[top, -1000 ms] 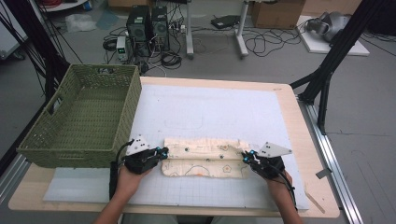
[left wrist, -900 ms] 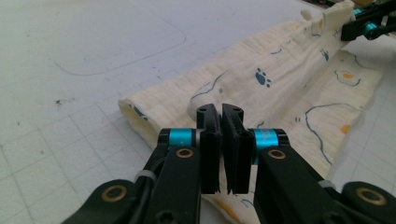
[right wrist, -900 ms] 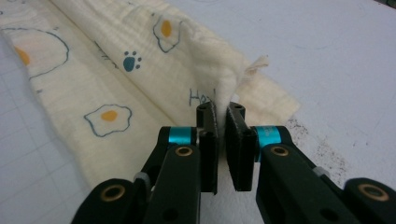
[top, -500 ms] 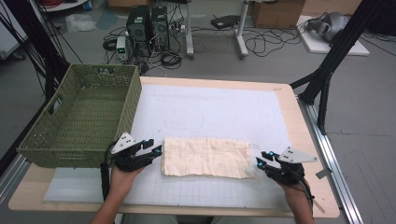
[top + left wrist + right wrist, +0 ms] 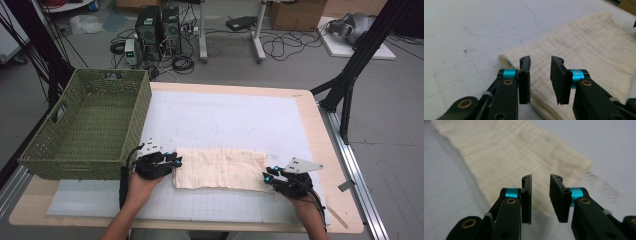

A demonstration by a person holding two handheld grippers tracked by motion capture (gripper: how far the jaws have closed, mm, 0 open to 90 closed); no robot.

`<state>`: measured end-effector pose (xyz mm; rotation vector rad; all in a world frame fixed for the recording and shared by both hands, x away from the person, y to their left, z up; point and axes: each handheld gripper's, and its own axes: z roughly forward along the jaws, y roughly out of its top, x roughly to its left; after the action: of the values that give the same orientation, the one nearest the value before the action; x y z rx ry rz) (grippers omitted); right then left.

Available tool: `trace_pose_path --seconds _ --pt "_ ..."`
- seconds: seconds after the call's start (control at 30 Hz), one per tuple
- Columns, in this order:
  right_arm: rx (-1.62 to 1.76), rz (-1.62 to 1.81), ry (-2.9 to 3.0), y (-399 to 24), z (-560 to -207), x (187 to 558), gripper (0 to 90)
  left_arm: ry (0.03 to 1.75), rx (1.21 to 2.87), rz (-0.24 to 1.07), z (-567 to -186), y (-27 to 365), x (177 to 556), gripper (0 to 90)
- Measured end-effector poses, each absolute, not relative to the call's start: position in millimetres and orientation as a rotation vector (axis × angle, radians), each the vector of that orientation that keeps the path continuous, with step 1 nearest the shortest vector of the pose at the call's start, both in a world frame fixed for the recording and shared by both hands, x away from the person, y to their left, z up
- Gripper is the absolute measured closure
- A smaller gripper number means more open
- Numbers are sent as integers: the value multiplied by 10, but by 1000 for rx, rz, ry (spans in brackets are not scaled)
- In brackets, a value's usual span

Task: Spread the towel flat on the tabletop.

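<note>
The folded cream cloth (image 5: 220, 169) now lies flat on the white mat (image 5: 225, 125) beside the green basket (image 5: 85, 130) — released. The left gripper (image 5: 174, 161) and right gripper (image 5: 267, 177), jaws narrowly parted and just closing again, hold nothing — another fold seems due.

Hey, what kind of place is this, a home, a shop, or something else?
Most likely a lab or workshop set up for recording. Two computer towers stand on the floor among loose cables, black frame struts brace the table, and a gridded mat covers its top.
</note>
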<state>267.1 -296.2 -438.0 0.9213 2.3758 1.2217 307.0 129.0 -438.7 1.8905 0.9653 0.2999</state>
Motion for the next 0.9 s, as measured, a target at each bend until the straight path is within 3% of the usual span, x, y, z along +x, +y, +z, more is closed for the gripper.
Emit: trace_pose_path --seconds 0.2,0.4,0.67,0.77,0.83,0.9 --pt "881 1174 2475 -2821 -4475 2697 719 991 1956 354 -4429 1223 3095 607" --pt "888 1183 2489 -2817 -4486 2714 726 929 2082 483 -4475 1112 3070 856" --pt "880 1223 2471 -2810 -4445 2712 696 998 2028 503 -4427 1277 3108 876" --pt "901 1217 2438 -2806 -4417 2726 656 1028 2031 484 -4441 1324 3132 844" --pt "915 1206 2389 -2799 -4383 2766 625 1047 2001 507 -4427 1332 3140 721" --pt "957 1173 2329 -2783 -4341 2833 584 1029 1959 523 -4397 1334 3156 672"
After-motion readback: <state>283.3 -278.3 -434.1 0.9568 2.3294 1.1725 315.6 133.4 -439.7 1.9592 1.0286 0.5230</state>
